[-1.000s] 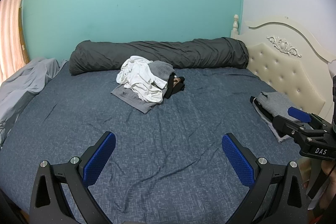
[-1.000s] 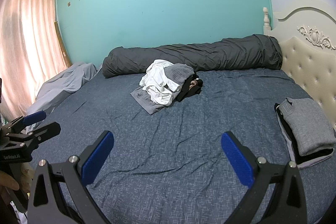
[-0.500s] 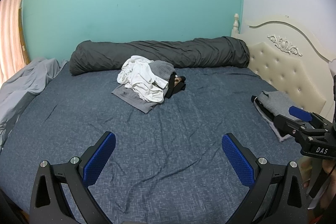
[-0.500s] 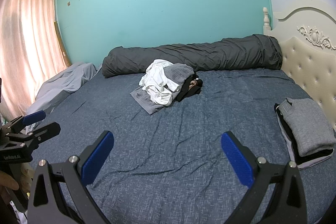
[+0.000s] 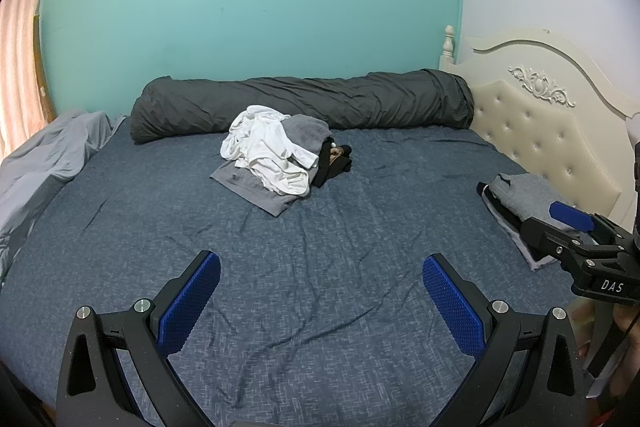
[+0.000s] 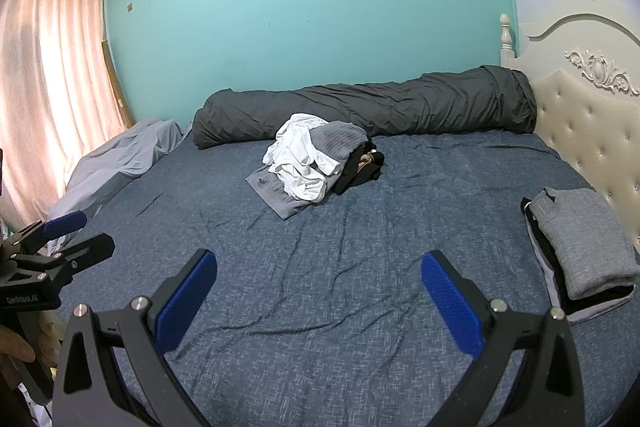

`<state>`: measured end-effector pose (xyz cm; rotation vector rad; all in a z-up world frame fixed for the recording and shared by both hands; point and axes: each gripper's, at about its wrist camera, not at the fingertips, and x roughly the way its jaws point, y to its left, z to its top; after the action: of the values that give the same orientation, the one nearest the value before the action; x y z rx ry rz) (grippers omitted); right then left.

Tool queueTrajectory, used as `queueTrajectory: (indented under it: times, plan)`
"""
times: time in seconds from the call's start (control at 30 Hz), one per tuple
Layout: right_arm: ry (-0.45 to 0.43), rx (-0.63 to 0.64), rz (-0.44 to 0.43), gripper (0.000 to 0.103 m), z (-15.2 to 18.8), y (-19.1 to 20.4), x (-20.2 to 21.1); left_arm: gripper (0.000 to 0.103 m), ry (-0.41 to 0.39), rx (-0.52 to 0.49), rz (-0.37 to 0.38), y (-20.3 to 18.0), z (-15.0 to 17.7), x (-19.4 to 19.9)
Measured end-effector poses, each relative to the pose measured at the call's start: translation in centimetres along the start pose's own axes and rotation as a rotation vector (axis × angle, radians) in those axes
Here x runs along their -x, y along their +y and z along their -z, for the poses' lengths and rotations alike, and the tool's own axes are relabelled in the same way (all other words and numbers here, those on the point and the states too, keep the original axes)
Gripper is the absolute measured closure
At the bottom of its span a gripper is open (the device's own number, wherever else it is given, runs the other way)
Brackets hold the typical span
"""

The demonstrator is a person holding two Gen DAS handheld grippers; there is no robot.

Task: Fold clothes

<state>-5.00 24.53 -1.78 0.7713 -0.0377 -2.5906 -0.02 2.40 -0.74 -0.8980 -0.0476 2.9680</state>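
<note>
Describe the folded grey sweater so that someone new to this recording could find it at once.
Start at the cream tufted headboard on the right side of the bed. Just in front of it, near the bed's right edge, lies a small neat stack of clothes, and the folded grey sweater is its top layer. Unlike the loose pile of white, grey and black clothes mid-bed, it is flat and squared off.

Two wrist views side by side, low over the bed (image 5: 320,267), sharing the clothes pile (image 5: 276,159)
</note>
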Motion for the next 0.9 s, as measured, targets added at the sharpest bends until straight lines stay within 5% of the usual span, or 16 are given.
queueTrajectory:
  times: [0.47, 0.9]
  plan:
    - [0.062, -0.001, -0.002, 0.000, 1.7, -1.1, -3.3, 0.000, 0.053, 0.068, 0.014, 1.6, 1.0, -4.1]
    - [0.198, 0.031, -0.022, 0.001, 3.5, -1.8, -15.9, 0.000, 0.097, 0.168, -0.073, 7.4, 3.7, -15.5]
